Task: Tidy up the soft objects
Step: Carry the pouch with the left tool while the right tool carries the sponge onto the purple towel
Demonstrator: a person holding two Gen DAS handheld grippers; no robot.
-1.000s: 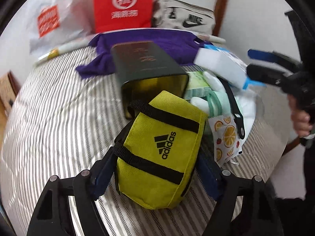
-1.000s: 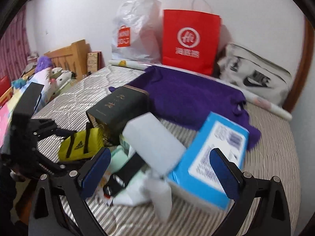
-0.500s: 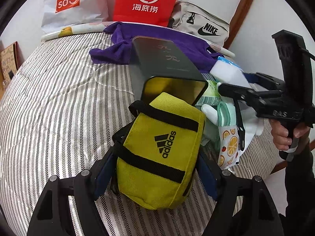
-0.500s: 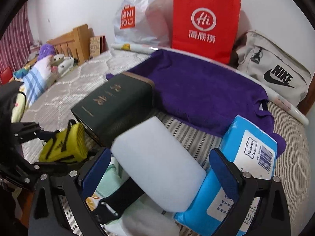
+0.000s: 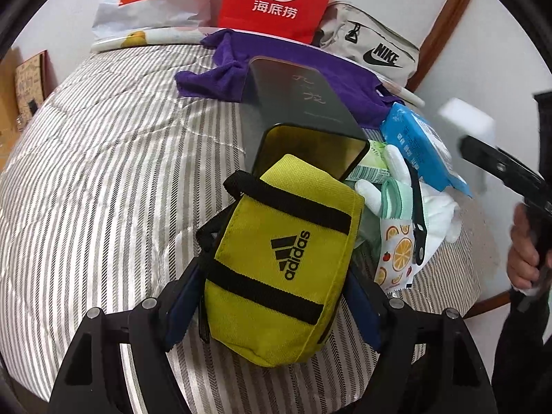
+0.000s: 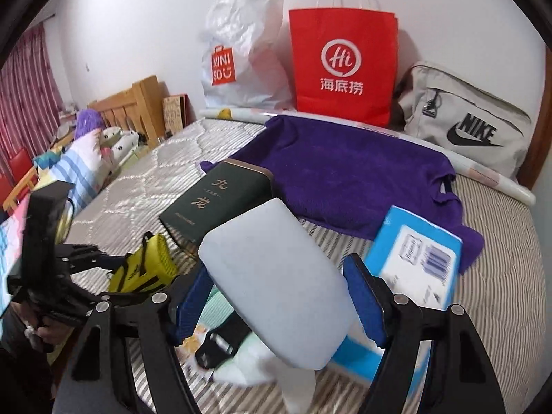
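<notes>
Covering most of both views, the striped mattress (image 5: 103,179) carries every item. At its far edge, against the wall, stand a white Miniso bag (image 6: 241,55), a red paper bag (image 6: 343,65) and, to the right, a grey Nike bag (image 6: 462,120); their contents cannot be seen. A purple towel (image 6: 348,172) lies spread just in front of them. Near of the towel, a dark green tin box (image 5: 303,103) lies on its side, its open mouth facing the left wrist camera and showing only a gold interior. The left gripper (image 5: 272,307) is clamped on a yellow adidas pouch (image 5: 286,262), whose far end is at the box mouth; whether it touches the rim cannot be told. The pouch is shut and its contents are hidden. To the right lies a blue wipes packet (image 6: 417,258), touching a loose heap of white gloves (image 5: 434,210), a green cloth (image 5: 396,196) and a fruit-print sachet (image 5: 396,255). The right gripper (image 6: 279,296) is clamped on a white sponge block (image 6: 276,276), held above that heap.
</notes>
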